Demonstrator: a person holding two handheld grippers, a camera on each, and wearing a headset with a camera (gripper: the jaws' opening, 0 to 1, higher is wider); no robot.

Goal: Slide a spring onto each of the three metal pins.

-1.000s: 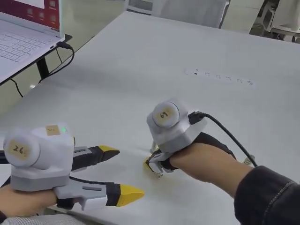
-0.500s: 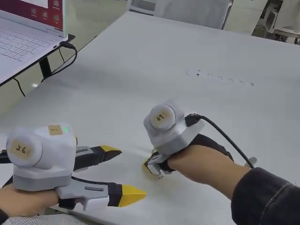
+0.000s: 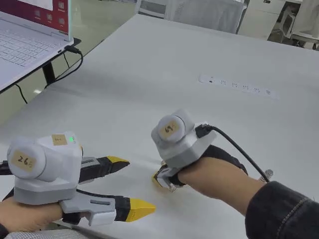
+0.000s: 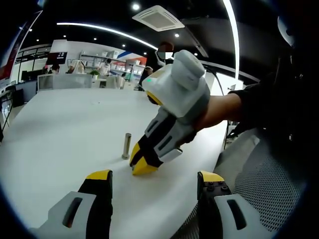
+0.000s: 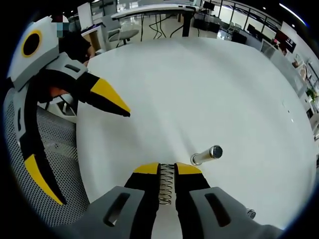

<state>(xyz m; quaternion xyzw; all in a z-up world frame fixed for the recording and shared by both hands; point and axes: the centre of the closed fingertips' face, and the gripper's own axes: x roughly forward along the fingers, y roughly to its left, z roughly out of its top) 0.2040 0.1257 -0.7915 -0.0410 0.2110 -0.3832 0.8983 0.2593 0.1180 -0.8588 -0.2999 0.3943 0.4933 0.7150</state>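
now the right gripper [image 5: 167, 169] is pinching a spring [image 5: 166, 185] beside an upright pin [image 5: 206, 155]. the left gripper [image 3: 135, 183] is hovering spread, near left.

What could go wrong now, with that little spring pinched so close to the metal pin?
The thin coiled metal spring is pinched in the shut right tool; it might shoot free. The short silver metal pin stands close beside that tool, so a nudge could topple it.
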